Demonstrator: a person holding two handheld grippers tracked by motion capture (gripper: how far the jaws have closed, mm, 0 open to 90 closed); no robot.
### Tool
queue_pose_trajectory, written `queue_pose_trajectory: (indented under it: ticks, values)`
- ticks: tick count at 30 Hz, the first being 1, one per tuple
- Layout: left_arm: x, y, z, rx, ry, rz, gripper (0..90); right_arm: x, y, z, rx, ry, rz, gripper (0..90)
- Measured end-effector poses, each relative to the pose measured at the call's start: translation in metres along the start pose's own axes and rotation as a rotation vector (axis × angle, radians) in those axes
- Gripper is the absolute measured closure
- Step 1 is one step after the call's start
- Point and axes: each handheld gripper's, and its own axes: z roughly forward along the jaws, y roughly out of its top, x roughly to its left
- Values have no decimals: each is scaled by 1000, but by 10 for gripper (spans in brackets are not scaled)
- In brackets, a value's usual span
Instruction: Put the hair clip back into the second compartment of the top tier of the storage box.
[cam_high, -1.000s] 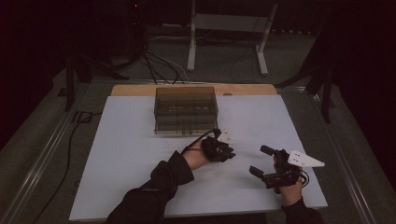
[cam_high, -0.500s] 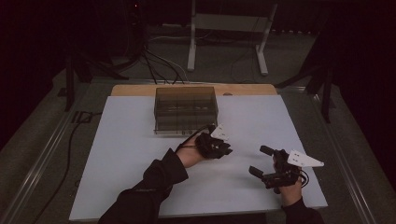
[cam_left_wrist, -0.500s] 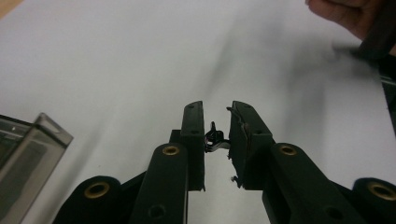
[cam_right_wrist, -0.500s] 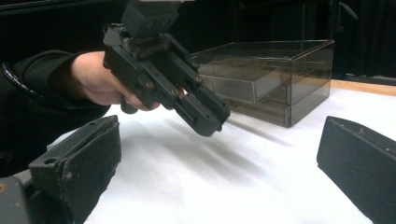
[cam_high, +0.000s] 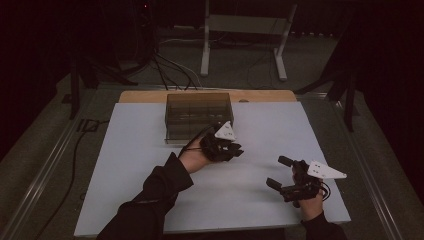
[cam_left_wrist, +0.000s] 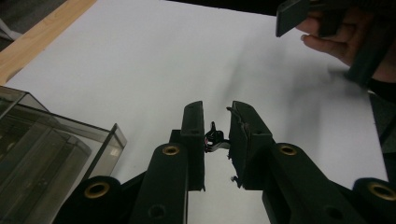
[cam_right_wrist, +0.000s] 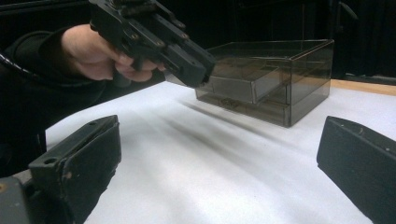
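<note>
On the white table top (cam_high: 150, 170) I count one smoky clear drawer box (cam_high: 199, 116), two grippers and two hands. The box sits toward the far edge, by the wooden strip (cam_high: 270, 95). The left gripper (cam_high: 231, 149) hangs just in front of the box's near right corner, its jaws drawn close with only a thin gap, and between them sits a tiny dark bit with wire-like ends (cam_left_wrist: 215, 140); I cannot tell what it is. The right gripper (cam_high: 280, 172) rests near the table's front right, well apart from the box, jaws spread wide on nothing. From above, the box looks like a plain block. The right gripper view shows its drawers (cam_right_wrist: 243, 86), one jutting out from the front. The left gripper view catches the right hand (cam_left_wrist: 345, 44) beyond.
</note>
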Motion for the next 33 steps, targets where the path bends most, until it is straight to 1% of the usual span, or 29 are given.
queue_pose_trajectory:
  ticks: [4,6,15,16,17,25,33]
  values:
    - [1,-2,-4,8,8,-3,774,1,0,1,1,-1,0,0]
    - [3,-3,-5,-2,4,-19,774,1,0,1,1,1,-1,0]
    - [9,-5,-15,-6,32,-27,774,1,0,1,1,0,-1,0]
    - [12,-6,-19,-12,39,-35,774,1,0,1,1,1,1,0]
    - [14,-6,-22,-13,44,-34,773,1,0,1,2,1,0,0]
    - [26,-12,-38,-23,82,-69,774,1,-1,2,4,3,2,0]
    - [40,-16,-59,-48,126,-97,774,0,-1,2,7,1,2,0]
